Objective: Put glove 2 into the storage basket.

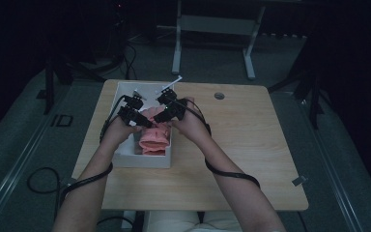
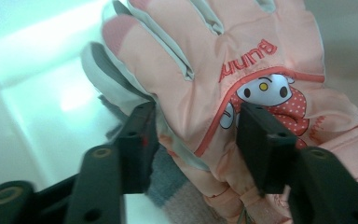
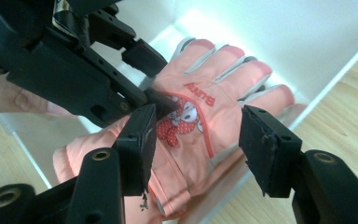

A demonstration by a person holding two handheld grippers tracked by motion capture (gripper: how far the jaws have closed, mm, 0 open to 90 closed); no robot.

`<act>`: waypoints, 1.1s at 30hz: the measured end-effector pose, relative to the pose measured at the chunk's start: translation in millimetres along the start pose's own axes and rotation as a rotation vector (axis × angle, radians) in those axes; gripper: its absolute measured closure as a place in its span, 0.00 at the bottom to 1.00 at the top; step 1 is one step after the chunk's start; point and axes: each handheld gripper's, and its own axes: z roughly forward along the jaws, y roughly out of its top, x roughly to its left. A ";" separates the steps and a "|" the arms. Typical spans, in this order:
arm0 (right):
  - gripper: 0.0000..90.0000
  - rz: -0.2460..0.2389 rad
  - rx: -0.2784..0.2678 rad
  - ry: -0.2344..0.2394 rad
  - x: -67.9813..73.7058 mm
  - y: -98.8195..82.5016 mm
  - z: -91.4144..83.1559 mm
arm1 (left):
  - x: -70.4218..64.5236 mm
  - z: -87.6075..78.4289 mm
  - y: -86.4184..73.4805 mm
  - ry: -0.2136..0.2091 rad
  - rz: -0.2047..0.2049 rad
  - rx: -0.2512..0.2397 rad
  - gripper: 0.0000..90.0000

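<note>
A peach-pink padded glove with a cartoon bunny patch lies in a white box on the table's left half. In the left gripper view the glove lies palm down, fingers pointing away, and my left gripper straddles its wrist edge with jaws apart, not pressing the fabric. My right gripper hovers over the glove with its jaws wide and nothing between them. The left gripper reaches in from the upper left there. In the high view the left gripper and right gripper meet over the box.
Grey-and-white glove fingers and a blue-grey and pink knit piece lie under the pink glove. The wooden table has a round cable hole at the back. A metal frame's legs stand behind it.
</note>
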 end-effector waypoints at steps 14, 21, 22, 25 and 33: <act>0.43 0.013 -0.076 0.059 -14.6 -14.1 -26.8 | -2.0 -32.6 -3.3 0.027 -0.022 -0.117 0.42; 0.34 0.022 -0.125 0.107 -24.5 -29.9 -40.8 | -22.9 -48.0 -10.9 0.004 0.050 -0.196 0.20; 0.33 0.020 -0.129 0.115 -25.3 -32.0 -42.7 | -26.4 -49.5 -12.0 0.004 0.060 -0.207 0.18; 0.26 0.012 -0.148 0.146 -26.3 -37.4 -48.5 | -35.9 -53.4 -14.5 -0.025 0.089 -0.230 0.09; 0.18 -0.029 -0.200 0.146 -29.9 -49.8 -61.8 | -69.3 -67.1 -19.0 -0.041 0.172 -0.286 0.01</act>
